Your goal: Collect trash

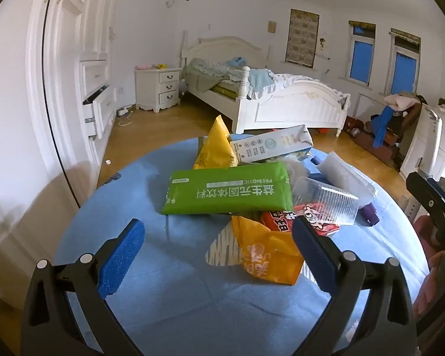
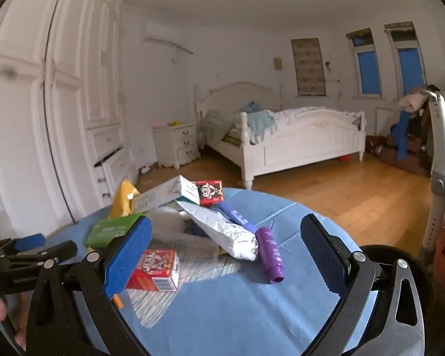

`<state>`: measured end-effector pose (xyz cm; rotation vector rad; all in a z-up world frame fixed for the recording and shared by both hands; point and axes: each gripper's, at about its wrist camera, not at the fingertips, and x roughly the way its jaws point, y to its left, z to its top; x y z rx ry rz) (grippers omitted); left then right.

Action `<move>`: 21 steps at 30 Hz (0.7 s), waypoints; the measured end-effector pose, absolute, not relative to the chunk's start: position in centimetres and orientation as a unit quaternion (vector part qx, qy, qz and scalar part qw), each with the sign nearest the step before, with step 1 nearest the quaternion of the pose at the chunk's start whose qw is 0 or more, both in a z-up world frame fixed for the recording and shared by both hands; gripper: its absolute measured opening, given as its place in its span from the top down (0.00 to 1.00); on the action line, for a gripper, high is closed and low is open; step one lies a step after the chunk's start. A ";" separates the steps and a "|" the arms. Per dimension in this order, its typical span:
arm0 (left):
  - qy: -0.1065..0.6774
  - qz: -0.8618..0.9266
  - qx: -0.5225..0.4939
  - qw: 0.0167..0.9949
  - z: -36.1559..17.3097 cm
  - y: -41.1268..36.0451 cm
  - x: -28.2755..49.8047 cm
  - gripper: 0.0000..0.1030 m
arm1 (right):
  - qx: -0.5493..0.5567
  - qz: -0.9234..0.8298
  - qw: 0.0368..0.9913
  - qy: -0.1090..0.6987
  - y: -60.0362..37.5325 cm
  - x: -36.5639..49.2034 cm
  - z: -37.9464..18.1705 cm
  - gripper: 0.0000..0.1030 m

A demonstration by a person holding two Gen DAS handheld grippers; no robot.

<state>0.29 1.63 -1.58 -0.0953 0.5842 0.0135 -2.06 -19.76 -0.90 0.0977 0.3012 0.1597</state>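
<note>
I'm looking at the trash pile, with the green packet (image 1: 228, 188) on top, sitting mid-frame on the blue tabletop (image 1: 169, 290), so I'm judging nothing is being collected yet. My left hand-held gripper (image 1: 219, 255) is hovering spread wide and empty at lower centre, and my right hand-held gripper (image 2: 227, 255) is likewise spread. Next I'm needing to close on one piece, likely the orange bag (image 1: 267, 255).

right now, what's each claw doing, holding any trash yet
Left claw: open, holding nothing, above the orange bag.
Right claw: open, holding nothing, facing the purple tube.
</note>
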 end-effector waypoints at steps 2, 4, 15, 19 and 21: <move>0.290 0.003 -0.044 0.956 -1.6 1.8 0.3 0.05 | 0.051 0.085 0.982 0.158 -19.8 -1.7 -1.1 0.04; 0.295 0.003 -0.039 0.955 -1.8 1.2 0.5 0.05 | 0.049 0.086 0.982 0.160 -19.7 -1.6 -1.2 0.04; 0.299 0.004 -0.038 0.953 -2.1 1.1 0.6 0.05 | 0.041 0.084 0.983 0.160 -19.6 -1.7 -1.2 0.04; 0.302 0.004 -0.039 0.953 -2.1 1.1 0.6 0.05 | 0.041 0.083 0.983 0.160 -19.6 -1.7 -1.2 0.04; 0.302 0.004 -0.040 0.953 -2.1 1.2 0.5 0.05 | 0.041 0.084 0.983 0.160 -19.6 -1.7 -1.1 0.04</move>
